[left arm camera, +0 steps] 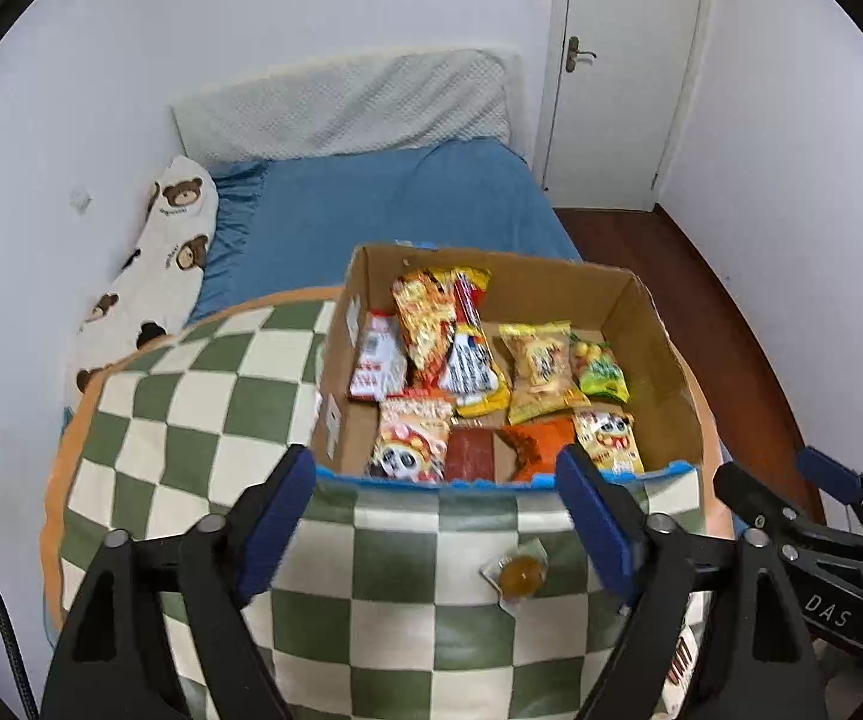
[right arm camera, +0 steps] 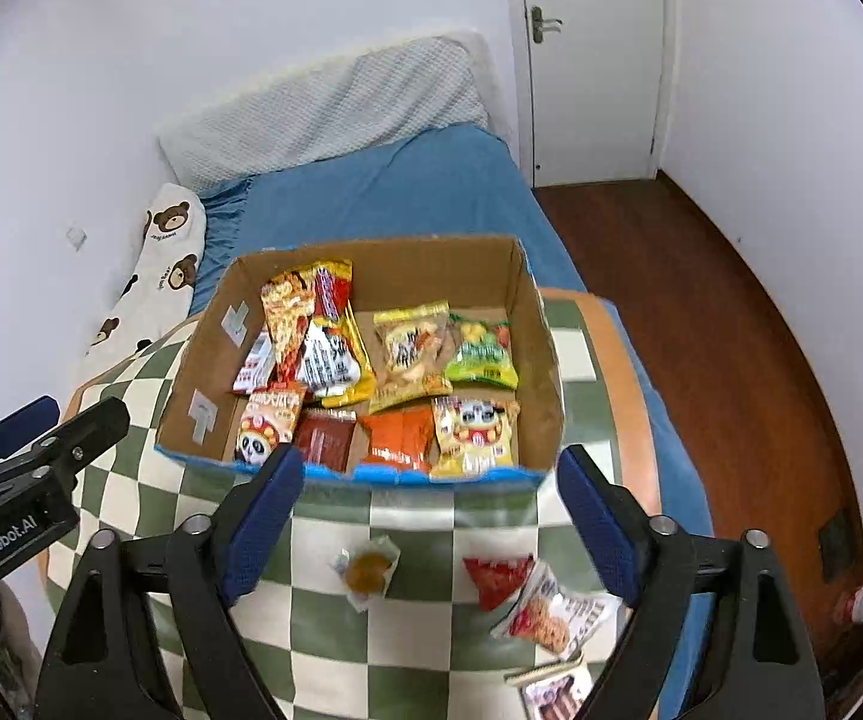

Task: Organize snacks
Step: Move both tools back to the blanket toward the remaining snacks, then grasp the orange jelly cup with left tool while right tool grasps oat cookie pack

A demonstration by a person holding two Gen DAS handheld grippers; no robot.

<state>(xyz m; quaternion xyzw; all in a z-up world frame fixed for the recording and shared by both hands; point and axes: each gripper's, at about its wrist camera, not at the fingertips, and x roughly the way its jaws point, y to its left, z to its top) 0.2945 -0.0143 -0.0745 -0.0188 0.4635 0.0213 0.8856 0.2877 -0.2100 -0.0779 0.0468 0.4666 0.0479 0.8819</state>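
i look down from two claws at a cardboard box (right arm camera: 536,354) of snack packets sitting on a green and cream checkered cushion (right arm camera: 413,636) at the foot of a blue bed (right arm camera: 383,192). both claws are empty and spread wide. the left claw (left arm camera: 437,516) hovers in front of the box's near wall. the right claw (right arm camera: 431,522) hangs to its right, over the loose snacks.

three packets lie outside the box, on the cushion just short of its near wall. a small round jelly cup (right arm camera: 366,570) sits almost midway between my right claw's fingers, slightly left of centre. a red and white packet (right arm camera: 536,600) lies nearer the right finger, its long axis slanting down to the right. a third packet (right arm camera: 554,690) shows only at the bottom edge.

i judge the right claw nearer to all three, with the jelly cup straight ahead and below it.
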